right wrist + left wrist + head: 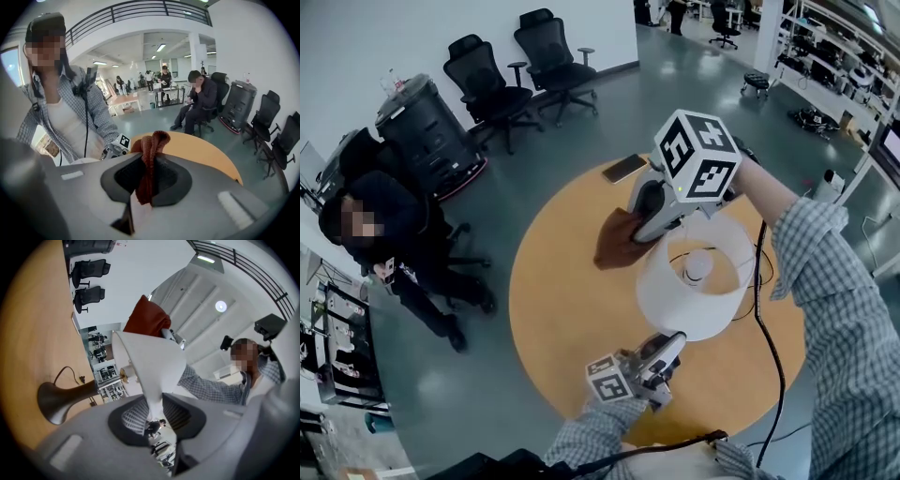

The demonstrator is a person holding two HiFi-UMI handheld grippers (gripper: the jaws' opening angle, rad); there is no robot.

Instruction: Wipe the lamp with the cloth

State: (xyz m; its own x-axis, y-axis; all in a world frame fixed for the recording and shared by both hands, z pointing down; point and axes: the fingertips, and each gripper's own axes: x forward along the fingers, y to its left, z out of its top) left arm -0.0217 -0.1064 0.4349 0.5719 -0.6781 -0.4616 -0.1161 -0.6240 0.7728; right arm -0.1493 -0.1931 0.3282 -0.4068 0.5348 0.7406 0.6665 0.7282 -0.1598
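Clamped in left tongs point(668, 345): near rim of lamp point(689, 291) shade, lamp standing on round surface point(562, 319). Pinched in right tongs point(145, 171): cloth point(617, 246), against shade's far side.

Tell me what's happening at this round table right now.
A person is working on a lamp with two handheld grippers. The left gripper is clamped on the near rim of the lampshade, apparently steadying it. The right gripper pinches a reddish-brown cloth at the shade's far side, above the wooden table. Whether the cloth touches the shade is not clear.
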